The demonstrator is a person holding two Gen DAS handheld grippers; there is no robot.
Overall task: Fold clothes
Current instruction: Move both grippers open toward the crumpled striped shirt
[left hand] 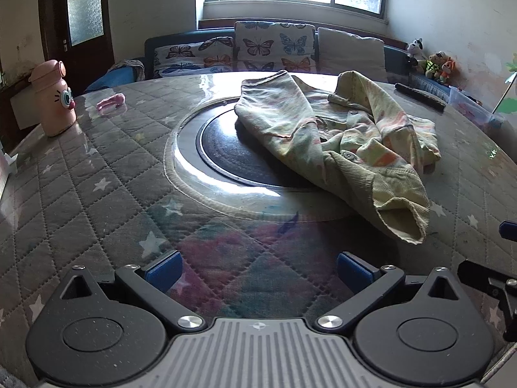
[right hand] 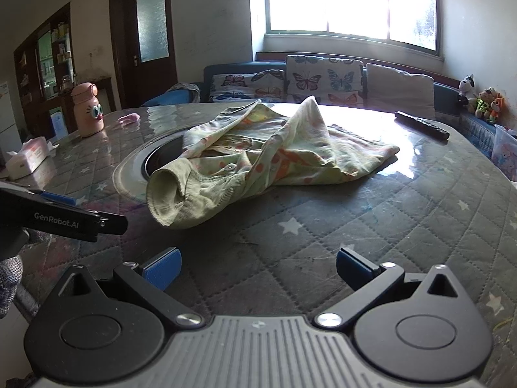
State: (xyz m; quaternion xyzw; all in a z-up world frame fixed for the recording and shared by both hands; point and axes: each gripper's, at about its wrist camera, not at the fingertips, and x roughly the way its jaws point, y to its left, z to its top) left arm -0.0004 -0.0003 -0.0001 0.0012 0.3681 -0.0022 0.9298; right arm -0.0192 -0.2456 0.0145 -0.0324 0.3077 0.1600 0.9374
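Bottle [left hand: 58, 100]: is standing upright at the far left of the table [left hand: 97, 174], well apart from the garment.
Dark disc [left hand: 232, 148]: is lying in the table's middle, with the garment's left part draping over its right side.
Garment [left hand: 339, 142]: is lying in a rumpled heap, one sleeve cuff [left hand: 404, 220] pointing toward the near edge, snaps showing, cloth bunched and lapped over itself; it is not lying folded.
Stage: a heap like this is fitting either a piece waiting to be spread flat or one dropped between folds; which, I cannot tell.
Doing it well: taking one layer at a cuff or hem rather than a bunch, both grippers pulling apart evenly so the cloth is going flat before any crease.
Left gripper [left hand: 258, 270]: is hovering low over the near table edge, level, facing the heap, fingers spread wide, holding nothing.
Right gripper [right hand: 258, 266]: is sitting just beside the left one, likewise low and level, fingers spread, empty, the cuff lying ahead and to its left.
Remote [right hand: 421, 125]: is lying far right, clear of the cloth.
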